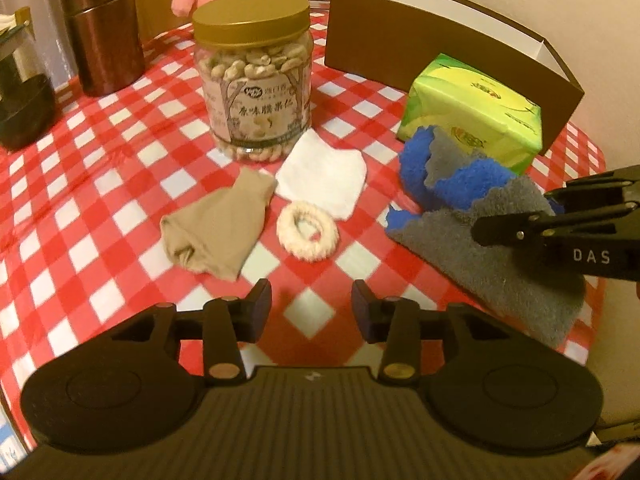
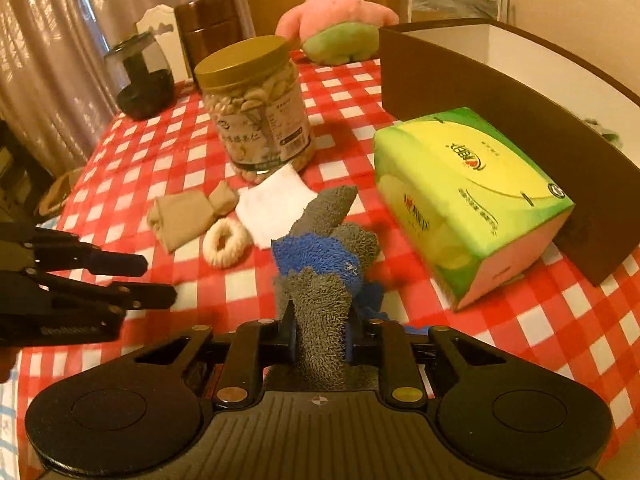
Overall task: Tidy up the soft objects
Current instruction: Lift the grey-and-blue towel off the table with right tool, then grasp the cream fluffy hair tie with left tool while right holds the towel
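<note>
My right gripper (image 2: 320, 332) is shut on a fuzzy grey and blue cloth (image 2: 320, 272), whose near end stands pinched between the pads while the rest trails onto the checked tablecloth. In the left wrist view the same cloth (image 1: 480, 216) lies in front of the tissue box. My left gripper (image 1: 312, 308) hangs open over the table with nothing between its fingers. Just beyond it lie a cream scrunchie (image 1: 307, 231), a beige cloth (image 1: 216, 232) and a white folded cloth (image 1: 324, 180). A pink plush toy (image 2: 332, 12) sits at the far edge.
A brown open box (image 2: 480, 100) stands at the back right, with a green tissue box (image 2: 468, 200) against its front wall. A jar of nuts (image 1: 256, 76) stands behind the small cloths. A brown canister (image 1: 104, 32) and a dark glass jar (image 2: 144, 80) stand far left.
</note>
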`<state>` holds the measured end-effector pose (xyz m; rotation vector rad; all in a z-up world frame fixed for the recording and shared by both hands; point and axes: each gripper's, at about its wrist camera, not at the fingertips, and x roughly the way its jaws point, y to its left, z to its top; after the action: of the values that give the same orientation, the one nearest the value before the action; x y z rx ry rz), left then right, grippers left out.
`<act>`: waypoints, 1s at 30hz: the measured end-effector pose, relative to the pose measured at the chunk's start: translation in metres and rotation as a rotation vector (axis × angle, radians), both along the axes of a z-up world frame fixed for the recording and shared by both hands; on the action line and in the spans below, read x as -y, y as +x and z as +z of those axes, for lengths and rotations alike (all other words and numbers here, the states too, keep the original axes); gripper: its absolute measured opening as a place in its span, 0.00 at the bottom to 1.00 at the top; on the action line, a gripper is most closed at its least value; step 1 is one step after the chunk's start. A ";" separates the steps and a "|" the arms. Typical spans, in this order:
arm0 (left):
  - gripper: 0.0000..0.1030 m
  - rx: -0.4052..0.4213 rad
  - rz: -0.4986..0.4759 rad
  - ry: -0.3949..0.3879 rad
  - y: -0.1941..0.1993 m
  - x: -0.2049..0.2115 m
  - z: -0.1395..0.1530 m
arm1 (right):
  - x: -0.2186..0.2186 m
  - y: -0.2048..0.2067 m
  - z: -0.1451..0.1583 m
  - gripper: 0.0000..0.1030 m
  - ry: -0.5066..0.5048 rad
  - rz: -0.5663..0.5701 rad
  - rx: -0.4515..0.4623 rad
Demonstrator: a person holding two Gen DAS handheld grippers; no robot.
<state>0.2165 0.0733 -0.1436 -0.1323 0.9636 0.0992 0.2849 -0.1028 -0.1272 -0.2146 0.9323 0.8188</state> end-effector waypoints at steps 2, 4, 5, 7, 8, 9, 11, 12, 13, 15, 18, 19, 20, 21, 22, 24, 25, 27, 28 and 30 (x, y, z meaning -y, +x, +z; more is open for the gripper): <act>0.41 0.002 -0.009 0.010 0.009 -0.001 -0.004 | -0.004 0.004 0.000 0.20 0.002 -0.004 -0.002; 0.41 -0.002 -0.017 0.017 0.018 -0.001 -0.008 | -0.008 0.005 -0.002 0.20 0.000 -0.002 -0.004; 0.41 -0.005 -0.021 0.021 0.022 -0.001 -0.010 | -0.009 0.007 -0.003 0.20 -0.002 -0.002 -0.007; 0.41 -0.008 -0.027 0.034 0.030 0.000 -0.014 | -0.011 0.009 -0.007 0.20 -0.009 -0.003 -0.017; 0.41 -0.011 -0.030 0.040 0.033 0.000 -0.016 | -0.012 0.012 -0.010 0.20 -0.015 -0.005 -0.024; 0.41 -0.015 -0.032 0.047 0.037 0.000 -0.018 | -0.012 0.014 -0.012 0.20 -0.019 -0.007 -0.029; 0.41 -0.015 -0.038 0.057 0.042 0.001 -0.021 | -0.011 0.017 -0.017 0.20 -0.026 -0.014 -0.041; 0.41 -0.015 -0.040 0.060 0.044 0.001 -0.023 | -0.011 0.018 -0.019 0.20 -0.027 -0.018 -0.048; 0.41 -0.019 -0.041 0.062 0.046 0.000 -0.025 | -0.010 0.019 -0.020 0.20 -0.027 -0.022 -0.056; 0.41 -0.023 -0.043 0.064 0.050 0.000 -0.027 | -0.009 0.022 -0.022 0.20 -0.026 -0.029 -0.065; 0.40 -0.016 -0.055 0.065 0.054 0.000 -0.029 | -0.008 0.024 -0.023 0.20 -0.023 -0.032 -0.073; 0.37 -0.017 -0.061 0.067 0.055 0.001 -0.030 | -0.008 0.025 -0.023 0.20 -0.020 -0.032 -0.075; 0.35 -0.015 -0.067 0.069 0.055 0.001 -0.030 | -0.008 0.025 -0.023 0.21 -0.017 -0.032 -0.078; 0.31 -0.012 -0.073 0.071 0.054 0.000 -0.030 | -0.009 0.026 -0.023 0.21 -0.016 -0.033 -0.078; 0.26 -0.010 -0.080 0.072 0.053 0.000 -0.030 | -0.009 0.026 -0.023 0.23 -0.016 -0.034 -0.080; 0.21 -0.008 -0.088 0.070 0.051 0.000 -0.030 | -0.010 0.026 -0.023 0.28 -0.012 -0.031 -0.087; 0.19 -0.010 -0.091 0.069 0.048 0.000 -0.029 | -0.010 0.025 -0.023 0.33 -0.013 -0.030 -0.087; 0.19 -0.012 -0.091 0.072 0.043 0.000 -0.028 | -0.012 0.024 -0.023 0.44 -0.018 -0.022 -0.079; 0.19 -0.014 -0.091 0.071 0.040 -0.001 -0.027 | -0.012 0.023 -0.022 0.53 -0.023 -0.018 -0.072; 0.19 -0.017 -0.084 0.069 0.032 -0.002 -0.026 | -0.014 0.019 -0.022 0.62 -0.031 -0.003 -0.053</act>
<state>0.2485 0.0751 -0.1697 -0.0270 0.9802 0.0561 0.3039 -0.0893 -0.1489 -0.2193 0.9950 0.8108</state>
